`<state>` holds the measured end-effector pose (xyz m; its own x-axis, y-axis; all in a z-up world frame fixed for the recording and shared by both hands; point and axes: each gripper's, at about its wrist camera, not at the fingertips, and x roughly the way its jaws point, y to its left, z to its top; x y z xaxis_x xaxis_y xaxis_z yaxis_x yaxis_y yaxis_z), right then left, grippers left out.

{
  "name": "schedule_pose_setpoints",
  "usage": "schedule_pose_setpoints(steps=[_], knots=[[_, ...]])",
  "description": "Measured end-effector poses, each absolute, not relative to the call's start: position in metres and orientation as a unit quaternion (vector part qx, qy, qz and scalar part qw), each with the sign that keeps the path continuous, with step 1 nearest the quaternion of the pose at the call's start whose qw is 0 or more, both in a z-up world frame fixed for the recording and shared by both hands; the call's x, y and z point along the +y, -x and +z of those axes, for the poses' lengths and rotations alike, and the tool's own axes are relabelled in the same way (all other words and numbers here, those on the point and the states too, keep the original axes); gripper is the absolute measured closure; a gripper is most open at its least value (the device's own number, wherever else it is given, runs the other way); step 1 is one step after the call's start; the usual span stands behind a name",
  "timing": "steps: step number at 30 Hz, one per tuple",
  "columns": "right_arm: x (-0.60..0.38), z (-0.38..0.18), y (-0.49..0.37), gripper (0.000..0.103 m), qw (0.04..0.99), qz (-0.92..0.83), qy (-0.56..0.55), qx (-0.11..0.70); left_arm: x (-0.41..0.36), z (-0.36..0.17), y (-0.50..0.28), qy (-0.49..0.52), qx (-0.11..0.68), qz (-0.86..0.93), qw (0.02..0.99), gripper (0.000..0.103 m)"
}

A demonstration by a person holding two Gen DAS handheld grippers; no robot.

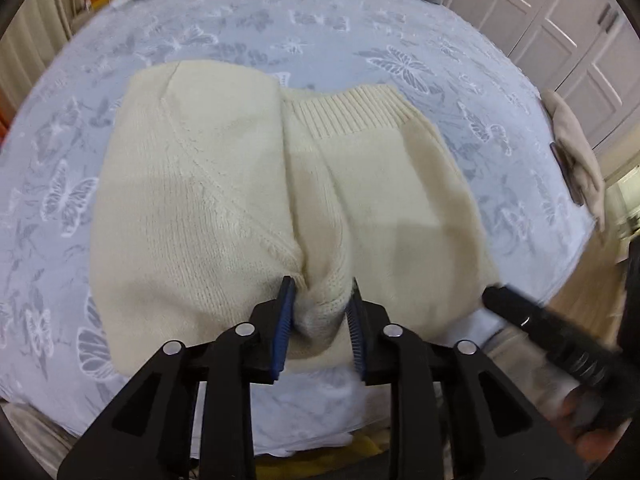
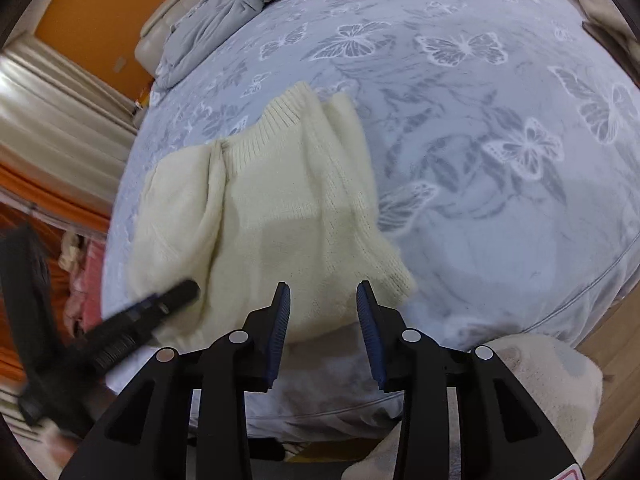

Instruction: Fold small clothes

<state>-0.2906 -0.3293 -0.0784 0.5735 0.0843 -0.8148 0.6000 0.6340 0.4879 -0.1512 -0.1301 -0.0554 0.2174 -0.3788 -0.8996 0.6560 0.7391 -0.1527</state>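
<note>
A cream knitted sweater (image 1: 224, 200) lies partly folded on the bed, its ribbed hem (image 1: 352, 112) at the far side. My left gripper (image 1: 322, 290) pinches a bunched fold at the sweater's near edge between its blue pads. The sweater also shows in the right wrist view (image 2: 280, 208). My right gripper (image 2: 322, 294) is open and empty, just above the sweater's near edge. The right gripper shows blurred in the left wrist view (image 1: 532, 320); the left gripper shows blurred in the right wrist view (image 2: 160, 308).
The bed has a pale blue butterfly-print sheet (image 1: 320, 40). A grey duvet (image 2: 240, 4) is bunched at the head. A beige cloth (image 1: 576, 152) lies on the bed's right edge. White wardrobe doors (image 1: 560, 20) stand beyond. A beige garment (image 2: 552, 384) lies near the right gripper.
</note>
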Motion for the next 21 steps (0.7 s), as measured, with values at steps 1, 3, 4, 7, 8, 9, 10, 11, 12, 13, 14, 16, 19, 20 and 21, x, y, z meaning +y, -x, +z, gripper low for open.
schedule_pose_setpoints(steps=[1,3,4,7,8,9,10,11,12,13,14,16,19,20,21], knots=[[-0.328,-0.076,0.288,0.055,0.797,-0.158,-0.393,0.430,-0.122,-0.049,0.157,-0.127,0.516,-0.347,0.773,0.058],[-0.321,-0.068,0.278,0.043,0.805,-0.147,-0.384,0.427,-0.109,-0.037,0.163,-0.120,0.504,-0.363,0.775,0.033],[-0.317,-0.062,0.274,0.038,0.808,-0.135,-0.384,0.426,-0.101,-0.030,0.169,-0.127,0.493,-0.356,0.784,0.016],[-0.303,-0.052,0.250,0.021,0.807,-0.081,-0.412,0.416,-0.071,-0.023,0.175,-0.141,0.472,-0.334,0.804,0.012],[-0.296,-0.051,0.236,0.019,0.801,-0.064,-0.420,0.421,-0.062,-0.027,0.175,-0.146,0.476,-0.324,0.804,0.012],[-0.293,-0.051,0.227,0.018,0.798,-0.057,-0.422,0.427,-0.049,-0.034,0.172,-0.149,0.487,-0.307,0.804,0.012],[-0.286,-0.054,0.213,0.018,0.792,-0.049,-0.421,0.440,-0.044,-0.039,0.171,-0.149,0.494,-0.296,0.804,0.012],[-0.281,-0.056,0.205,0.018,0.788,-0.047,-0.418,0.449,-0.035,-0.045,0.166,-0.147,0.504,-0.278,0.804,0.012],[-0.273,-0.059,0.192,0.018,0.782,-0.044,-0.412,0.465,-0.026,-0.053,0.160,-0.138,0.519,-0.262,0.802,0.012],[-0.267,-0.061,0.183,0.018,0.779,-0.041,-0.408,0.475,-0.019,-0.055,0.156,-0.128,0.525,-0.256,0.801,0.012],[-0.261,-0.062,0.174,0.018,0.776,-0.038,-0.405,0.482,-0.014,-0.058,0.152,-0.118,0.530,-0.248,0.802,0.012],[-0.247,-0.063,0.157,0.018,0.771,-0.032,-0.397,0.497,-0.010,-0.065,0.140,-0.107,0.540,-0.235,0.801,0.012],[-0.229,-0.067,0.130,0.017,0.764,-0.035,-0.366,0.530,-0.011,-0.074,0.131,-0.102,0.541,-0.231,0.802,0.012],[-0.229,-0.071,0.126,0.018,0.765,-0.036,-0.359,0.533,-0.013,-0.077,0.126,-0.102,0.539,-0.234,0.803,0.012],[-0.226,-0.071,0.120,0.033,0.770,-0.030,-0.352,0.531,-0.016,-0.081,0.124,-0.108,0.538,-0.232,0.803,0.012]])
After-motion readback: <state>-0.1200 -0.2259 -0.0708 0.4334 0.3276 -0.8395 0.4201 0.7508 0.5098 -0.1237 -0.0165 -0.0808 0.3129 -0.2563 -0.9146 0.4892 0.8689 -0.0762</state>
